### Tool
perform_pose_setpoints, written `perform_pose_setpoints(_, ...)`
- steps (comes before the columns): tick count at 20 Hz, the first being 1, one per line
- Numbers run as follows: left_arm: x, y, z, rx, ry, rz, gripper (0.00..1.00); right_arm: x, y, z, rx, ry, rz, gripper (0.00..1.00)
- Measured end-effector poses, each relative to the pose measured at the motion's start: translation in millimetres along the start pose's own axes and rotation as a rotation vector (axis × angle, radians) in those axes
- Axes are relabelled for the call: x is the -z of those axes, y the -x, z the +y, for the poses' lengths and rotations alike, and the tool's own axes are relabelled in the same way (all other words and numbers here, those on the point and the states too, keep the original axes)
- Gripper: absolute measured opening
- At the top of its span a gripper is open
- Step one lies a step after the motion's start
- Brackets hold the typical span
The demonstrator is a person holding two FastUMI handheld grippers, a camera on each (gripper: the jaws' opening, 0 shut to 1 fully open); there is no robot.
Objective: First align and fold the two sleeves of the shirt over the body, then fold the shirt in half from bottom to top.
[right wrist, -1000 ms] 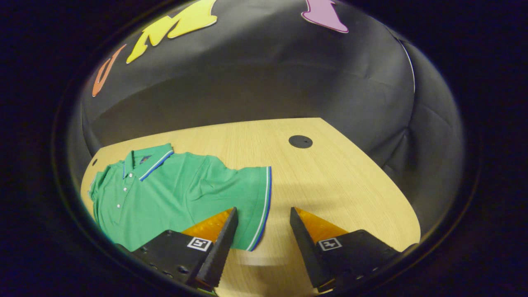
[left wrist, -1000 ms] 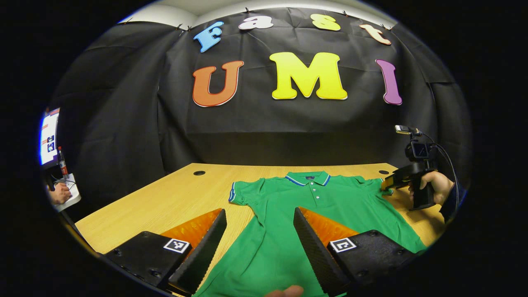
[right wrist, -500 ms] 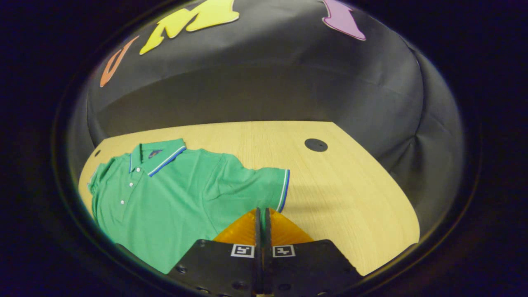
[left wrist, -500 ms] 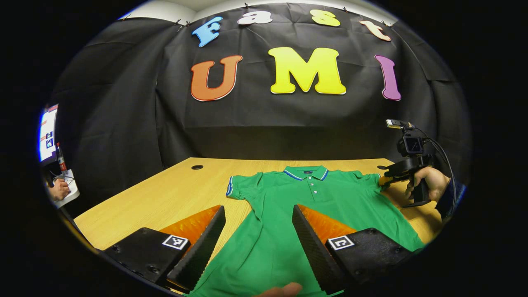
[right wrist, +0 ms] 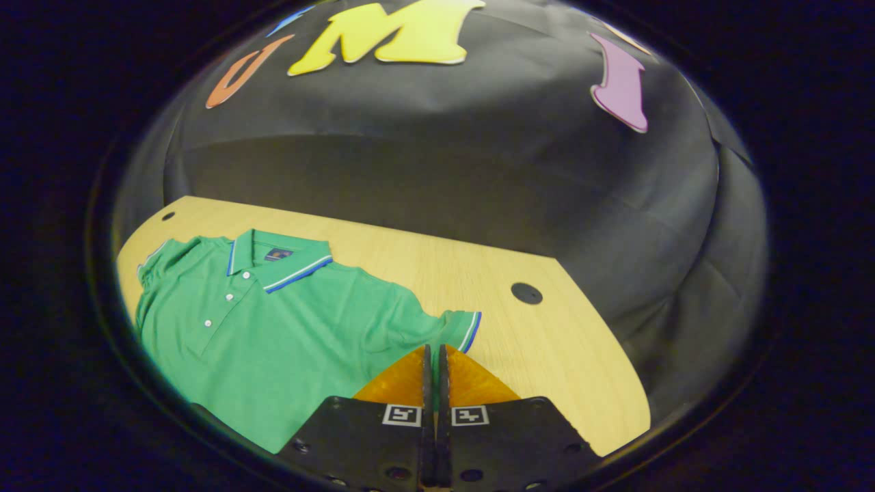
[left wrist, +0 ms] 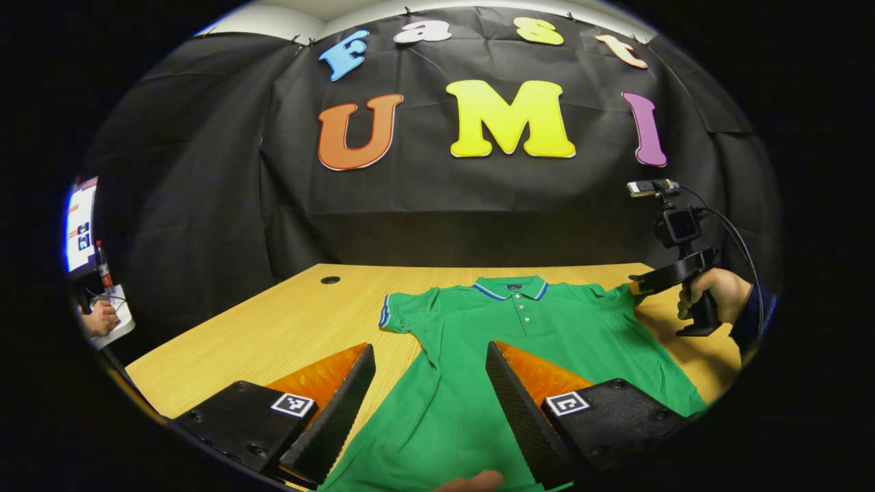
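A green polo shirt (left wrist: pixel 519 342) lies face up on the wooden table (left wrist: pixel 287 328), collar toward the wall. My left gripper (left wrist: pixel 429 348) hovers open over the shirt's lower body, nothing between its fingers. The near sleeve (left wrist: pixel 403 314) lies flat and spread out. In the left gripper view, a hand (left wrist: pixel 711 297) holds my right gripper (left wrist: pixel 639 283) at the far sleeve. In the right gripper view, the right gripper (right wrist: pixel 432 348) is shut on that sleeve (right wrist: pixel 458 328), whose striped cuff is bunched and raised off the table (right wrist: pixel 560 342). The shirt's body (right wrist: pixel 273 321) stays flat.
Round cable holes sit in the tabletop (left wrist: pixel 330 279) (right wrist: pixel 526 293). Beyond the table's left edge, a person's hand (left wrist: pixel 96 320), a bottle (left wrist: pixel 102 268) and a lit screen (left wrist: pixel 78 225). A fingertip (left wrist: pixel 472 482) shows at the bottom of the left gripper view.
The right gripper shut on the sleeve's cuff, then rose and tilted, pulling the sleeve up and bunching it. The left gripper has barely moved and stays open.
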State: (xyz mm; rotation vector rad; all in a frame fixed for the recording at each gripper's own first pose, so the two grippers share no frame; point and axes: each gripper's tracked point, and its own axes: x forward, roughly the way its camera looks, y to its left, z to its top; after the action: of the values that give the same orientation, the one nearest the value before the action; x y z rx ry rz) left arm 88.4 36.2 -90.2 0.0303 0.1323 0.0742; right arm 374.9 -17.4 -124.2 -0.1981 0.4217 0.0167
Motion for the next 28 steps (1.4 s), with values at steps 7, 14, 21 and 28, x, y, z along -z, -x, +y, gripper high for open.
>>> perform_pose_setpoints(7, 4.9, 0.5, -2.6, 0.016, 0.018, 0.023, 1.0, -20.1, 15.2, 80.3, -0.096, 0.132, -0.074, 0.01)
perform_pose_setpoints(14, 1.5, 0.3, -0.1, -0.01, 0.002, 0.011, 1.0, -18.5, 48.7, 142.1, -0.216, 0.163, -0.15, 0.83)
perform_pose_setpoints(21, -1.8, 0.8, 3.1, -0.066, 0.037, 0.028, 1.0, -34.0, 117.6, 123.0, -0.245, 0.046, -0.256, 0.96)
perform_pose_setpoints(28, -45.4, -39.2, 18.8, -0.036, 0.132, 0.034, 1.0, -24.9, 206.0, 57.4, -0.145, -0.079, -0.349, 0.95)
